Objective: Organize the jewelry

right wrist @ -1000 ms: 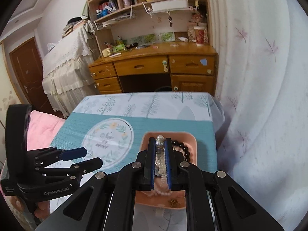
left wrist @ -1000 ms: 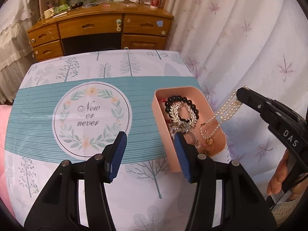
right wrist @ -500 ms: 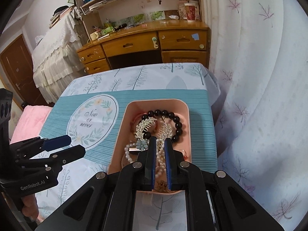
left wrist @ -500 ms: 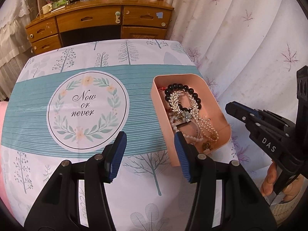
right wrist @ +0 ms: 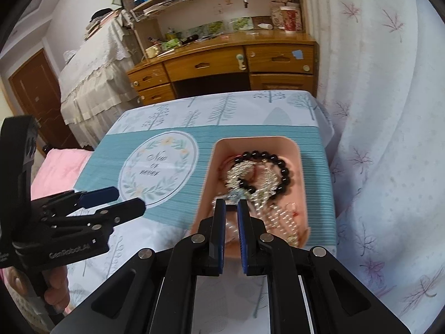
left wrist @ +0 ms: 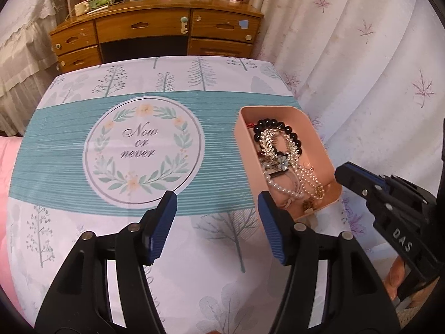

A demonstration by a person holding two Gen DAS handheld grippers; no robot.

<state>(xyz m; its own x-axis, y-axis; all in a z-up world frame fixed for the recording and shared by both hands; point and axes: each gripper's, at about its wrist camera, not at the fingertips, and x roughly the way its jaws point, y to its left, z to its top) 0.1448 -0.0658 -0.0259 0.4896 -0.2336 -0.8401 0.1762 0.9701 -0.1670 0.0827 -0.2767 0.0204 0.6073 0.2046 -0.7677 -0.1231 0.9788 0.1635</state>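
A pink box [left wrist: 317,136] [right wrist: 301,167] sits at the right edge of the table and holds a black bead bracelet [left wrist: 278,125] [right wrist: 278,161], a silver leaf piece [left wrist: 271,142], and a pearl necklace [left wrist: 281,186] among other jewelry. My left gripper [left wrist: 217,208] is open and empty above the cloth, just left of the box's near corner. My right gripper [right wrist: 231,206] has its jaws slightly apart with nothing between them, hovering at the box's near end; it also shows in the left wrist view [left wrist: 361,181].
The table has a tree-print cloth with a teal band and a "Now or never" wreath [left wrist: 141,147]. A wooden desk [left wrist: 155,27] stands beyond the far edge. White curtains [left wrist: 361,55] hang close on the right. A pink bed [right wrist: 61,167] lies left.
One second ago my right gripper held the pearl necklace above the box. The necklace now lies in the box, and the right gripper has opened slightly and drawn back.
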